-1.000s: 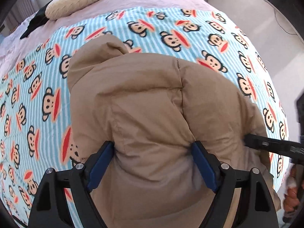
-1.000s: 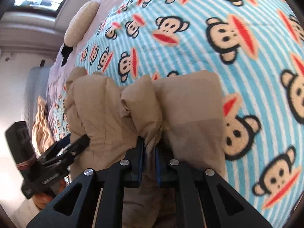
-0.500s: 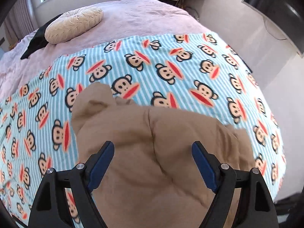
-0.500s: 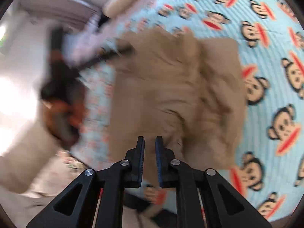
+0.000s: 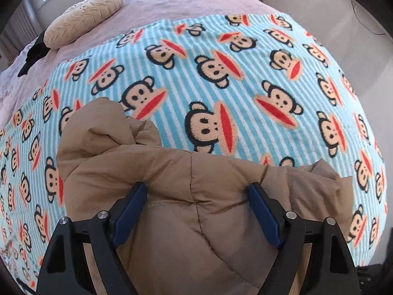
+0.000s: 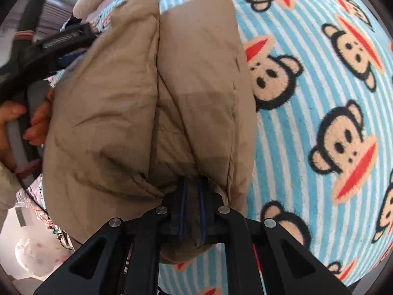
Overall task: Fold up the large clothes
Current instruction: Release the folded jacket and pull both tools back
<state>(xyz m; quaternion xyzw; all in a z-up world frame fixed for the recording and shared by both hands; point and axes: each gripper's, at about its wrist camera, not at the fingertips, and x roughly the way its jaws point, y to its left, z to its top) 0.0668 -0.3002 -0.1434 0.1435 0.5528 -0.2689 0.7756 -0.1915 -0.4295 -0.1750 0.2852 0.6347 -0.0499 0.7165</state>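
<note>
Jacket: a tan padded jacket [image 5: 196, 196] lies bunched on the bed, filling the lower centre of the left wrist view and the left-centre of the right wrist view [image 6: 152, 103]; a stitched seam runs down its middle, and a rounded fold rises at its upper left.

Left hand-held gripper: the left hand-held gripper [image 5: 196, 196] hangs over the jacket with its jaws spread wide, blue pads [image 5: 130, 211] on either side of the seam; the fabric bulges between them, and whether the pads press it cannot be told. In the right wrist view it shows at the upper left [image 6: 61, 41], at the jacket's far edge, held by a person's hand [image 6: 27, 120].

Right hand-held gripper: the right hand-held gripper [image 6: 192, 196] has its jaws drawn nearly together at the lower centre, pinching a gathered wad of the jacket's near edge.

Blanket: a blue-and-white striped blanket [image 5: 245, 73] printed with monkey faces lies under the jacket.

Bedspread: a pale pink bedspread [image 5: 172, 2] shows beyond the blanket at the top of the frame.

Cushion: a cream round cushion [image 5: 83, 19] rests at the upper left, with a dark garment [image 5: 34, 54] just beside it.
</note>
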